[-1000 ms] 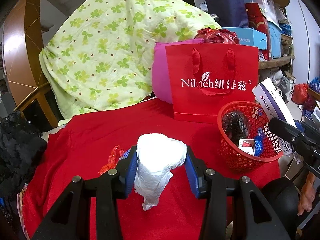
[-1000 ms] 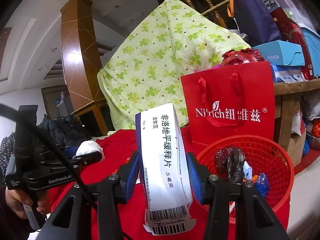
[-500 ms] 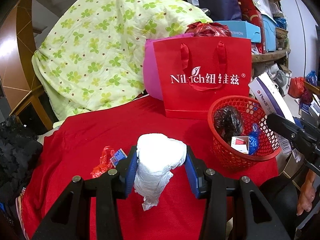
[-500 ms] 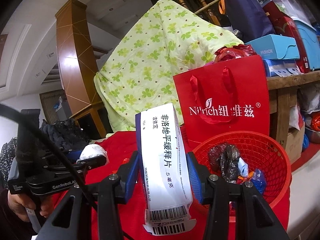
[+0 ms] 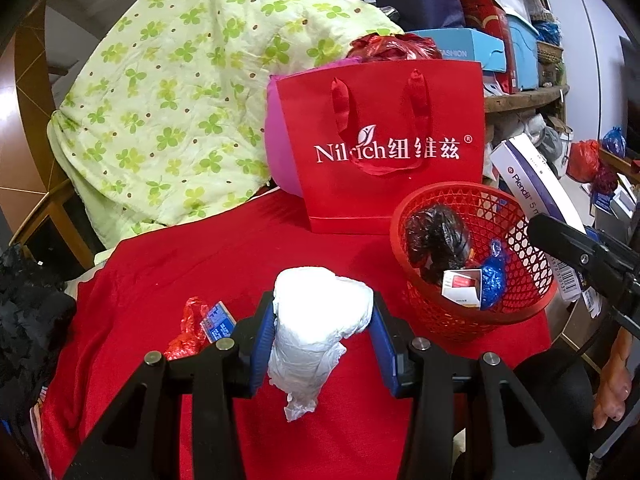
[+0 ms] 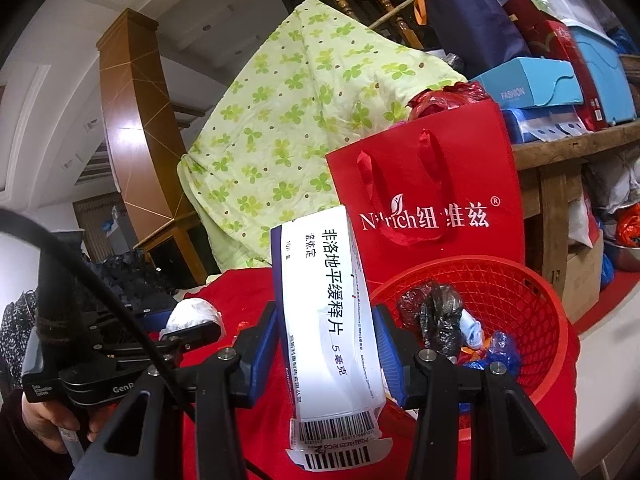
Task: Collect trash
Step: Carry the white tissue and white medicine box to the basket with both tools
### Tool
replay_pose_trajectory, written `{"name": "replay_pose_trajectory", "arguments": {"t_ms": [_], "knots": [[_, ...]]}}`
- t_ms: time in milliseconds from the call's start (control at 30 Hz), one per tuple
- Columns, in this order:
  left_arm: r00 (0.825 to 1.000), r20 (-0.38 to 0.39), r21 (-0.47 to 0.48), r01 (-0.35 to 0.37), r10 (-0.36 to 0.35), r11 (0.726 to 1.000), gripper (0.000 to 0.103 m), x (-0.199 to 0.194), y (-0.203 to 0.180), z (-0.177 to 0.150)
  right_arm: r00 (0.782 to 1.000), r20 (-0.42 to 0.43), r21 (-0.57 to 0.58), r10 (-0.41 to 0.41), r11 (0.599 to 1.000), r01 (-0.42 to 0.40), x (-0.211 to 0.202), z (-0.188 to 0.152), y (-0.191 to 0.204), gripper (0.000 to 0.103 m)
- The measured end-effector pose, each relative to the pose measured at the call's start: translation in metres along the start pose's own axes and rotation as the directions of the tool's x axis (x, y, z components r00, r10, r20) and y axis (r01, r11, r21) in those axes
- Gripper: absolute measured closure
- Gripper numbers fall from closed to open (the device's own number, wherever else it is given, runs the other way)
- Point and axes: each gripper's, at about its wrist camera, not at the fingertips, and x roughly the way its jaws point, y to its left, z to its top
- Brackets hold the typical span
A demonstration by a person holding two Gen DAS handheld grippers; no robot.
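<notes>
Your left gripper [image 5: 323, 336] has its jaws clamped on a white wad [image 5: 320, 326] above the red worktop [image 5: 240, 256]. Your right gripper [image 6: 326, 354] grips a medicine box [image 6: 326, 312] beside the red basket [image 6: 520, 280].

Over the last second the left gripper [image 5: 322, 340] swings rightward and a little closer to the red basket [image 5: 472, 320], so in its view the basket slides from the right edge toward the middle and sits nearer the fingers [image 5: 262, 344]. The red gift bag [image 5: 384, 148] drifts left with it. A red wrapper [image 5: 186, 336] and small blue packet [image 5: 220, 322] on the bench emerge from behind the left finger. In the right wrist view the basket [image 6: 520, 280] rises slightly nearer the medicine box [image 6: 326, 308], and the scene tips.
</notes>
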Motion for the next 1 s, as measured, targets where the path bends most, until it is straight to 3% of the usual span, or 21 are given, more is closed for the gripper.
{"name": "replay_pose_trajectory", "arguments": {"t_ms": [800,1000], "knots": [[0.999,0.011,0.087,0.046,-0.047,0.995,0.056,0.013,-0.043,0.020,0.997,0.024,0.081,-0.067,0.995,0.065,-0.013,0.001,-0.045,0.054],[0.995,0.032,0.093,0.087,-0.091,0.992,0.056,0.017,-0.052,0.029,0.996,0.028,0.118,-0.089,0.989,0.085,-0.016,0.003,-0.062,0.054]]}}
